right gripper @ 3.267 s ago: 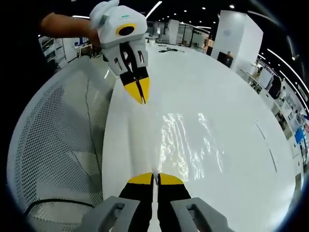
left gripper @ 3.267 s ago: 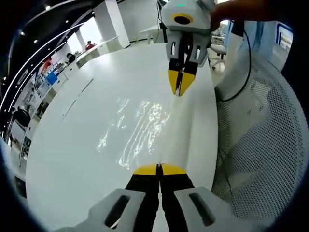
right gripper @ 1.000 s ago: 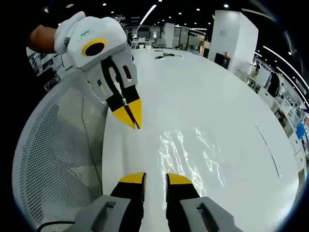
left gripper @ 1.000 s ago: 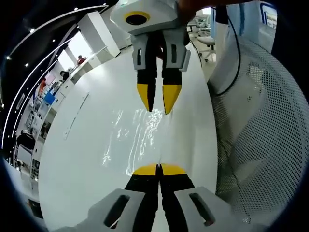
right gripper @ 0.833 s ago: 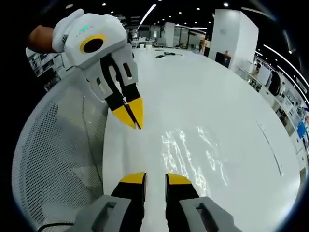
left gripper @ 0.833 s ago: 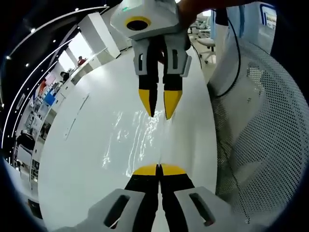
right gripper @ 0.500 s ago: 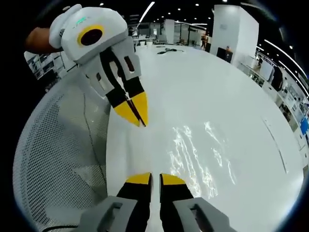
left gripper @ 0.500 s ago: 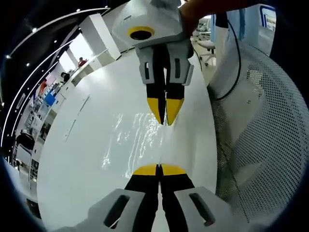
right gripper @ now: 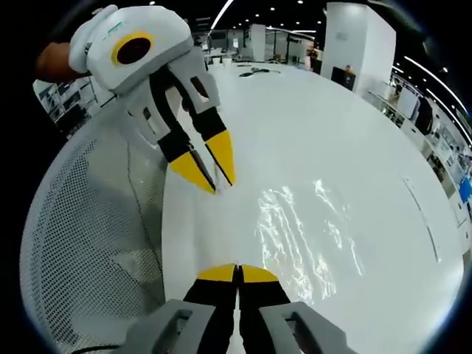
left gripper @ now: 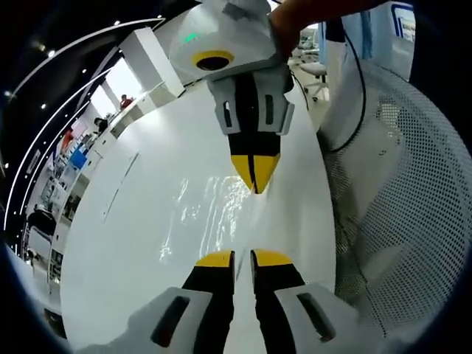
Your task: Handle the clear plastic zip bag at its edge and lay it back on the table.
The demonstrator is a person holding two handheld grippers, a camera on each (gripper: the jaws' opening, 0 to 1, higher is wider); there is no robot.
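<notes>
The clear zip bag point(left gripper: 210, 214) lies flat on the white table point(left gripper: 125, 243), showing mostly as bright glints. In the left gripper view my left gripper point(left gripper: 243, 258) stands at the bag's near edge, open by a narrow gap. My right gripper point(left gripper: 254, 177) comes down from the top there, its yellow tips pressed together at the bag's edge. In the right gripper view the bag point(right gripper: 302, 228) lies right of my right gripper point(right gripper: 237, 274), whose jaws are shut, seemingly on the bag's edge. The left gripper point(right gripper: 210, 173) reaches in from the upper left, jaws slightly apart.
A white mesh chair point(left gripper: 398, 192) stands right beside the table's edge, also seen as the mesh chair point(right gripper: 81, 221). A black cable point(left gripper: 358, 110) hangs near it. Desks and people sit far behind the table. A hand point(right gripper: 55, 63) holds the left gripper.
My right gripper, open a second ago, has shut at the bag's edge. My left gripper, shut until half a second ago, has opened a little. The bag stays flat on the table.
</notes>
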